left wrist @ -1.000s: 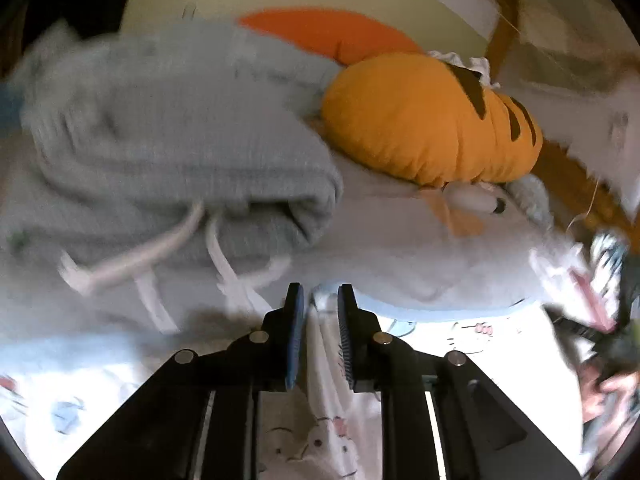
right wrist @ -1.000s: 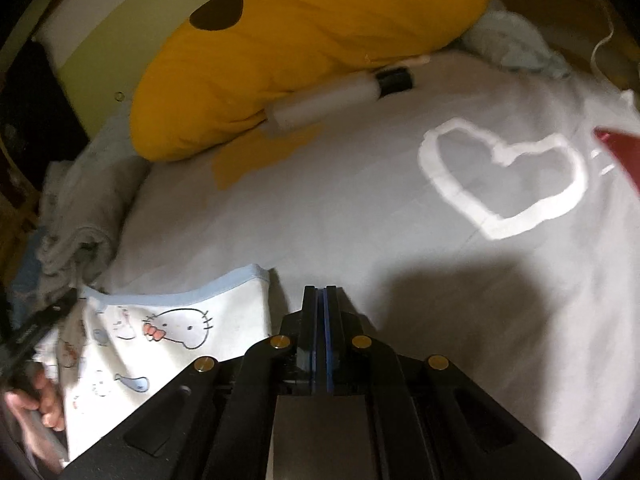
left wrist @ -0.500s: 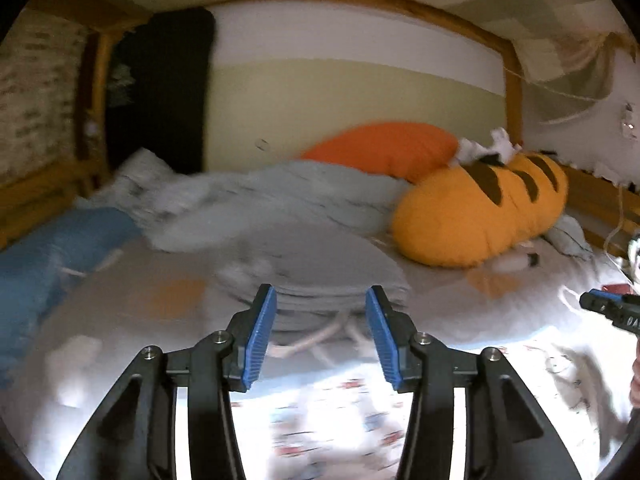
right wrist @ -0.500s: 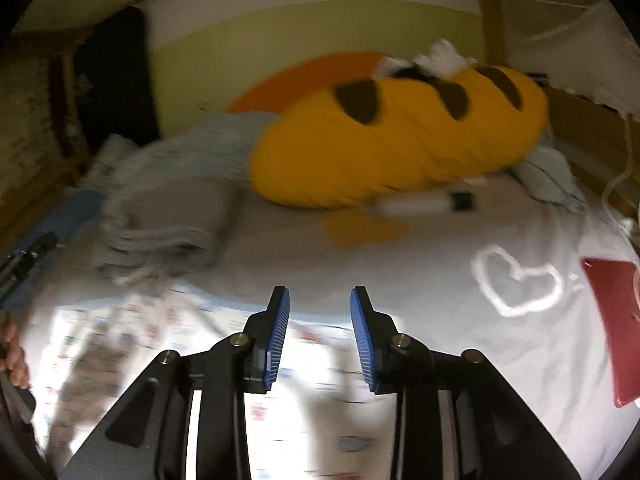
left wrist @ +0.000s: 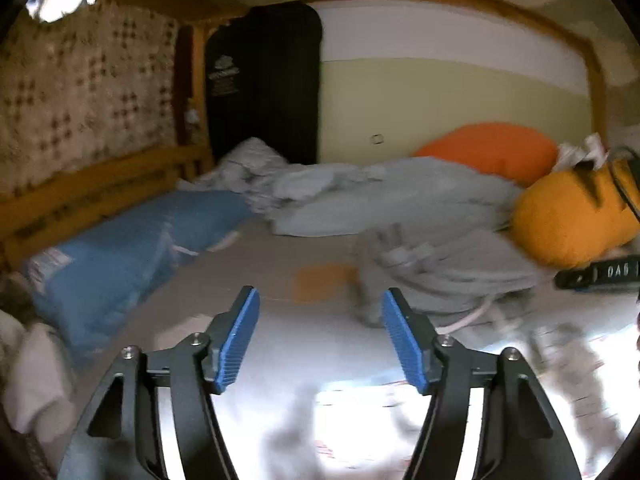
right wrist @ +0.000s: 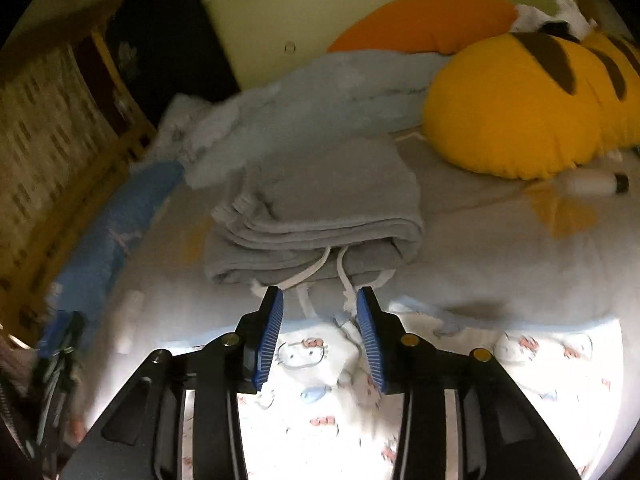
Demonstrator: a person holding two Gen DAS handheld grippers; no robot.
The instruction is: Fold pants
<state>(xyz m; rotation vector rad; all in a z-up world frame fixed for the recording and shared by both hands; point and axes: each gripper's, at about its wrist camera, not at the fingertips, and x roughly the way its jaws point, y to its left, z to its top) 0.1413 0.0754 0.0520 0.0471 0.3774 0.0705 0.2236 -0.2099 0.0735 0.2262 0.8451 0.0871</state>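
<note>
The grey pants (right wrist: 320, 216) lie folded in a thick stack on the bed, with white drawstrings (right wrist: 316, 270) hanging out of the near edge. My right gripper (right wrist: 319, 292) hovers just in front of them, its jaws opening with nothing between them. In the left wrist view the pants (left wrist: 452, 276) sit blurred at the right. My left gripper (left wrist: 320, 292) hangs over bare sheet to their left, its jaws also opening and empty. The right gripper's tip (left wrist: 600, 274) shows at the right edge of that view.
A white cartoon-print cloth (right wrist: 460, 380) covers the near bed. A yellow striped plush (right wrist: 520, 120), an orange pillow (right wrist: 424, 20) and a crumpled pale blanket (left wrist: 360, 200) lie behind the pants. A blue pillow (left wrist: 120, 256) lies along the wooden bed rail (left wrist: 80, 192).
Both grippers went from shut or nearly shut to open and drew back and up from the bed. The left view swung left toward the blue pillow. The folded pants stayed put.
</note>
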